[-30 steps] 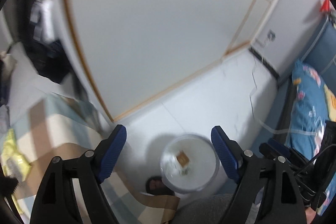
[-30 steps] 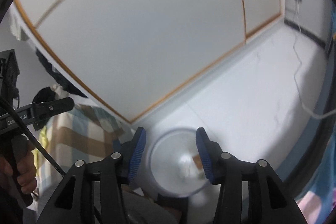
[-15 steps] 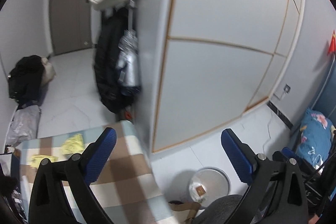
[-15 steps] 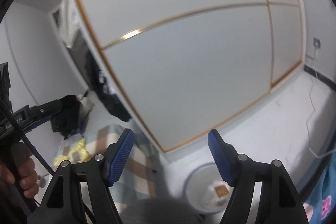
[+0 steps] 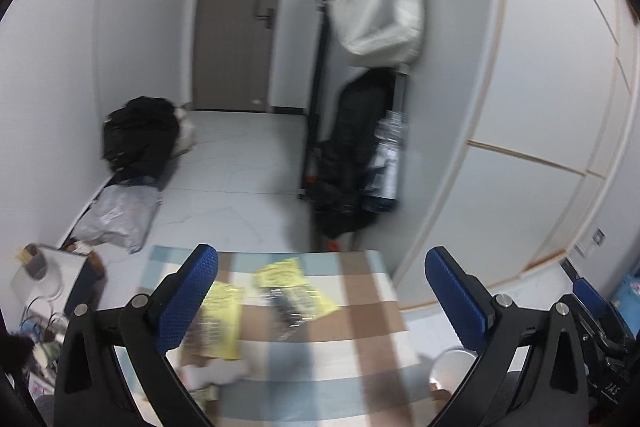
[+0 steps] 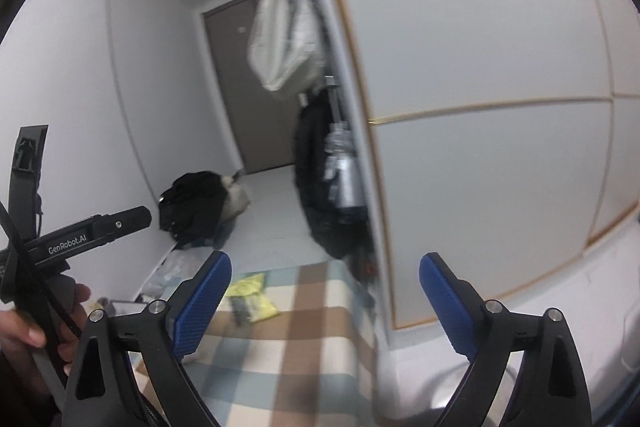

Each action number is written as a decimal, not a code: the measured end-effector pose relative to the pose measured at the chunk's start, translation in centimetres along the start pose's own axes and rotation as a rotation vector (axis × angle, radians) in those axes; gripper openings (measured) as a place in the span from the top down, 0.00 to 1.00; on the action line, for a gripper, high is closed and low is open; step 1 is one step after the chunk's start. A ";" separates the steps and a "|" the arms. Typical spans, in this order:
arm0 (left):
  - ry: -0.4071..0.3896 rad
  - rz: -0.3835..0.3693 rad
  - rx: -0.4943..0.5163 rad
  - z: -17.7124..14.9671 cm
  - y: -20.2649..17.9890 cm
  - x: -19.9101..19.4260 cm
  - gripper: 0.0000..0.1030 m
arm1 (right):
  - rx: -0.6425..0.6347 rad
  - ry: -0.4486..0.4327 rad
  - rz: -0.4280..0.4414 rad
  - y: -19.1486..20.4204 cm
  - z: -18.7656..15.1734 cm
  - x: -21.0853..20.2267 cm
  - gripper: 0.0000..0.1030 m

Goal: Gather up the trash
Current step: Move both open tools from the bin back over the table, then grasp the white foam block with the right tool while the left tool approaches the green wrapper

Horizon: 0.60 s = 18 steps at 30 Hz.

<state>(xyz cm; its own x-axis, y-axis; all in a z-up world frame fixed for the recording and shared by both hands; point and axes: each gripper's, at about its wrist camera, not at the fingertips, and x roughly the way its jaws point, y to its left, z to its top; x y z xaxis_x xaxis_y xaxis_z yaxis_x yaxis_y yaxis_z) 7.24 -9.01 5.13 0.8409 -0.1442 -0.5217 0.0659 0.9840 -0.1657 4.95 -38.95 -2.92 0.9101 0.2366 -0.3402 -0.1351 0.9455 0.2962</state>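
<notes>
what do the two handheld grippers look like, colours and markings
Both the left gripper and the right gripper have black angular arms with silver bolts and blue textured pads. The left one's black body reads "GenRobot.AI" in white, with a black cable across it.

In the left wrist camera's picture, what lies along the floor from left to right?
Crumpled grey plastic bag → black backpack against the wall → dark hanging clothes by the rack → white wardrobe with wooden trim.

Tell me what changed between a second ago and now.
Both views swung up from the bin on the floor to the checked table with yellow wrappers. The right tool is opening, the left tool wider too; neither holds anything. Bin stays put.
</notes>
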 end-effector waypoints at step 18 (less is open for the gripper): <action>0.034 0.226 -0.140 -4.6 14.9 0.8 0.01 | -0.138 0.123 0.199 14.8 -5.6 8.8 0.07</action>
<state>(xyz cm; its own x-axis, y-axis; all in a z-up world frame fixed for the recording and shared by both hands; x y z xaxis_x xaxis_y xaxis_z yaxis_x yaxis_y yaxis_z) 6.38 5.04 -1.59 0.8069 0.0714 -0.5863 -0.1984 0.9677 -0.1552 8.74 -21.57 -6.54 0.8068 0.4386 -0.3959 -0.3665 0.8971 0.2470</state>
